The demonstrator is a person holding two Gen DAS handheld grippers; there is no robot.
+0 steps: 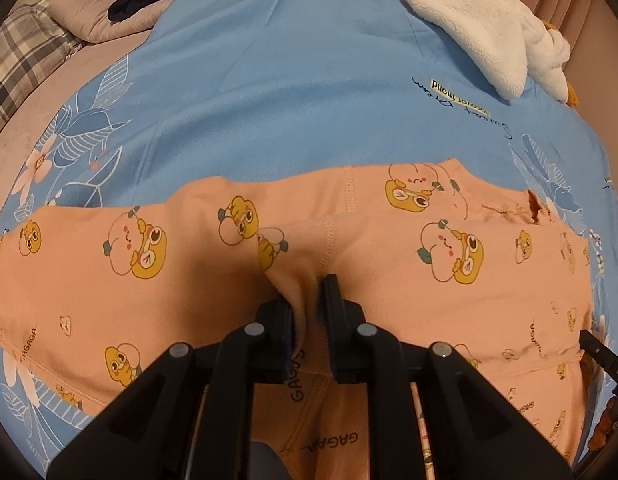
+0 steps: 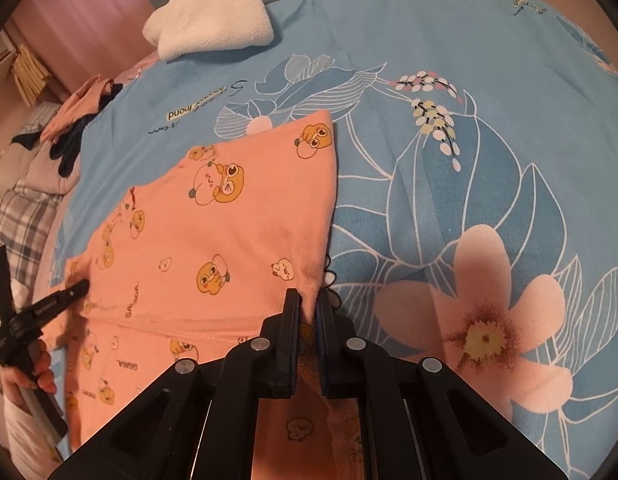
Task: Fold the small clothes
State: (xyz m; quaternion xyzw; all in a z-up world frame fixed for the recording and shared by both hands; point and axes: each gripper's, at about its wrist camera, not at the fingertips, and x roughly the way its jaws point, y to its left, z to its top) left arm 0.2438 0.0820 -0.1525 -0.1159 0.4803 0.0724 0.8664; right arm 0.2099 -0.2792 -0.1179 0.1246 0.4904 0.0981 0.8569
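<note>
Left wrist: left gripper [image 1: 309, 300] pinches orange garment [image 1: 189, 264]; right gripper [image 2: 308, 312] pinches it too.

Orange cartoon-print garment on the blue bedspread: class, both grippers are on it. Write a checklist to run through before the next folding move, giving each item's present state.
1. Left gripper has cloth pinched between its fingers: ok.
2. Right gripper is clamped on the garment's edge: ok.
3. Orange garment lies mostly flat on the blue bedspread: ok.
4. White fleece item lies apart from the garment: ok.
5. Each grip holds all layers of cloth: cannot tell.
6. Garment's near end, below the grippers, is smooth: cannot tell.
</note>
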